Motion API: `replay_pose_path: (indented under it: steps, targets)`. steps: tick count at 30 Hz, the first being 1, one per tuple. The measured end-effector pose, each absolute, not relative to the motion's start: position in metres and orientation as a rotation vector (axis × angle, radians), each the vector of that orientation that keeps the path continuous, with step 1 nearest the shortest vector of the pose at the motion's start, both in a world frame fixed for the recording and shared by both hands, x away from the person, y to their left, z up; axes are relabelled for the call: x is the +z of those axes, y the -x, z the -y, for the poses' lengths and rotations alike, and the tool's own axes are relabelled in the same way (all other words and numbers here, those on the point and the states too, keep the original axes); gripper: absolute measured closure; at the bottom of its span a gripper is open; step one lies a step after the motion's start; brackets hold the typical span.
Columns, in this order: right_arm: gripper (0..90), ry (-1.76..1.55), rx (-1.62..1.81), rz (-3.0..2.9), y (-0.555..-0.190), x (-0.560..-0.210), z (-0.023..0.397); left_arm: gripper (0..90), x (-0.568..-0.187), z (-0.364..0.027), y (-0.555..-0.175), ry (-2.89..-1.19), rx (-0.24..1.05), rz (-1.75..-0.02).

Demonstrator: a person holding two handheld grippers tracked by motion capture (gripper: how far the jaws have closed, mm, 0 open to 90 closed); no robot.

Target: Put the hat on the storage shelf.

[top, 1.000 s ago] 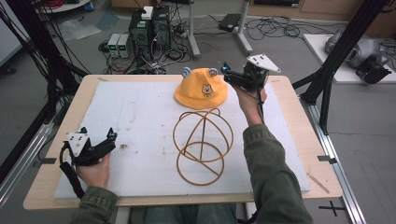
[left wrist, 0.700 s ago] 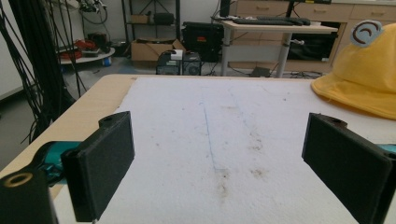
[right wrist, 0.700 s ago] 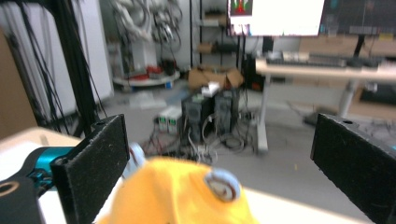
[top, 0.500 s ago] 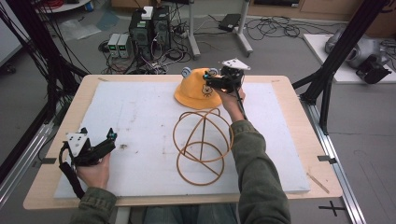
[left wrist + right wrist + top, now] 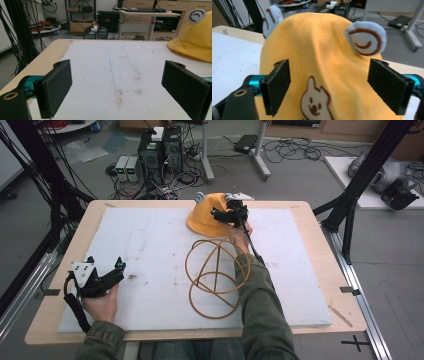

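Right tool [image 5: 227,215] poised at the crown of the yellow hat [image 5: 207,217], its two black jaws spread to either side of the fabric; they have just been closing, with the crown between them, yet in the right gripper view a gap remains between each pad and the cloth, so nothing is gripped. From that same view the hat [image 5: 324,65] lies directly ahead of the right tool [image 5: 329,97]: a white animal badge [image 5: 314,105] sits between the jaws, and two pale blue ears with brown spirals [image 5: 365,37] stand beyond them, one to each side. Just behind this tool, toward the person, the forearm in an olive sleeve [image 5: 262,305] crosses a wire frame of golden hoops [image 5: 217,270] that rests on the white mat [image 5: 160,240]; the frame lies near the hat's brim, whether touching cannot be told.

Left tool [image 5: 112,272] held in the person's left hand [image 5: 100,302] well apart from the hat, at the near left corner of the mat, jaws wide open and empty. In the left gripper view the left tool [image 5: 116,92] looks along bare stained mat [image 5: 112,72], with the hat [image 5: 195,40] far ahead and to its right.

Mat covering most of the wooden bench [image 5: 325,250]; beyond the bench, electronic boxes and cables [image 5: 155,155] on the floor.
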State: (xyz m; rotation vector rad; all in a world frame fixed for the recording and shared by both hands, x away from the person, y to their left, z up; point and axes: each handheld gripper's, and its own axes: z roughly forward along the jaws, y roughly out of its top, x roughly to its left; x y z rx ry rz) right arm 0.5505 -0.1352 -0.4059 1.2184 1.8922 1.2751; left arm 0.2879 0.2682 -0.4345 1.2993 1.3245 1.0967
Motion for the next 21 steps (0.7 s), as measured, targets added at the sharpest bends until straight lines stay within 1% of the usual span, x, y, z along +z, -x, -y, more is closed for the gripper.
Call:
replay_pose_path:
  steps: [2, 3, 4, 5, 6, 7, 8, 12, 21]
  targets:
    - [35.6, -1.197, 1.267, -1.893, -0.55, -0.405, 0.133, 10.0, -0.434, -0.268, -0.288, -1.298, 1.099, -1.322]
    - [44.4, -1.186, 1.268, -1.901, -0.549, -0.405, 0.132, 10.0, -0.434, -0.268, -0.288, -1.298, 1.1, -1.322]
    - [50.5, -1.175, 1.26, -1.905, -0.549, -0.405, 0.131, 10.1, -0.434, -0.268, -0.288, -1.299, 1.101, -1.322]
    - [61.0, -1.168, 1.249, -1.912, -0.548, -0.405, 0.13, 10.1, -0.435, -0.268, -0.288, -1.299, 1.101, -1.322]
    - [74.2, -1.161, 1.261, -1.928, -0.548, -0.405, 0.131, 10.1, -0.435, -0.268, -0.288, -1.299, 1.101, -1.322]
    - [83.5, -1.168, 1.283, -1.923, -0.547, -0.405, 0.132, 10.2, -0.435, -0.269, -0.288, -1.302, 1.099, -1.326]
    - [87.4, -1.173, 1.291, -1.915, -0.546, -0.406, 0.133, 10.1, -0.435, -0.269, -0.288, -1.302, 1.099, -1.326]
    - [88.9, -1.196, 1.326, -1.9, -0.545, -0.407, 0.139, 10.5, -0.435, -0.269, -0.288, -1.3, 1.099, -1.32]
    - [89.1, -1.218, 1.306, -1.872, -0.543, -0.405, 0.147, 10.8, -0.435, -0.269, -0.288, -1.305, 1.099, -1.316]
